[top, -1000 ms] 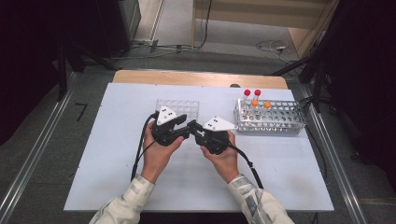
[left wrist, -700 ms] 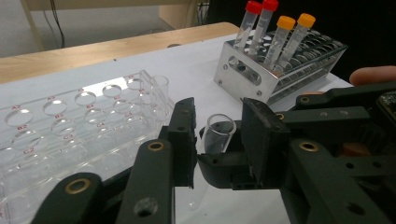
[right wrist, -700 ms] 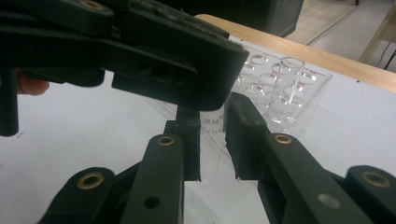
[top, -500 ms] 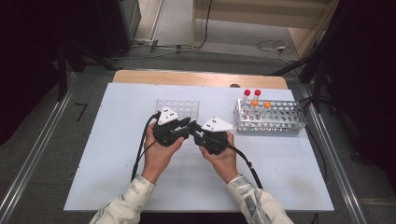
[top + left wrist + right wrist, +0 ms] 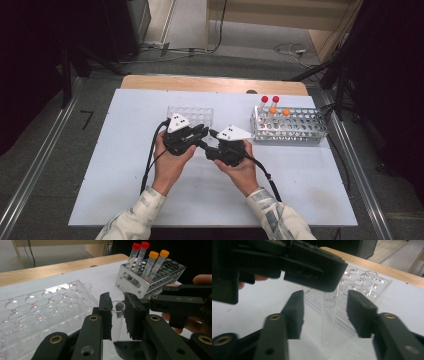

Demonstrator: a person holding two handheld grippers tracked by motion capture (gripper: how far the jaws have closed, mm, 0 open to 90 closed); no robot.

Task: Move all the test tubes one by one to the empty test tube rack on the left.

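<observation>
A clear, uncapped tube [image 5: 117, 315] stands upright between the jaws of my left gripper [image 5: 117, 300], which is shut on its upper part. My right gripper [image 5: 327, 293] is open, with its pads on either side of the tube's [image 5: 329, 315] lower half and not touching it. The tube's rounded bottom hangs just above the white table. In the high view both grippers, left [image 5: 197, 134] and right [image 5: 216, 142], meet tip to tip at mid-table in front of a clear plastic rack [image 5: 190, 112].
The clear rack [image 5: 37, 307] holds one empty tube [image 5: 87, 290] at its near corner. A metal rack [image 5: 290, 127] at the right carries two red-capped tubes [image 5: 269, 102] and two orange-capped tubes [image 5: 279, 112]. White table surface [image 5: 125, 150] lies open to the left and front.
</observation>
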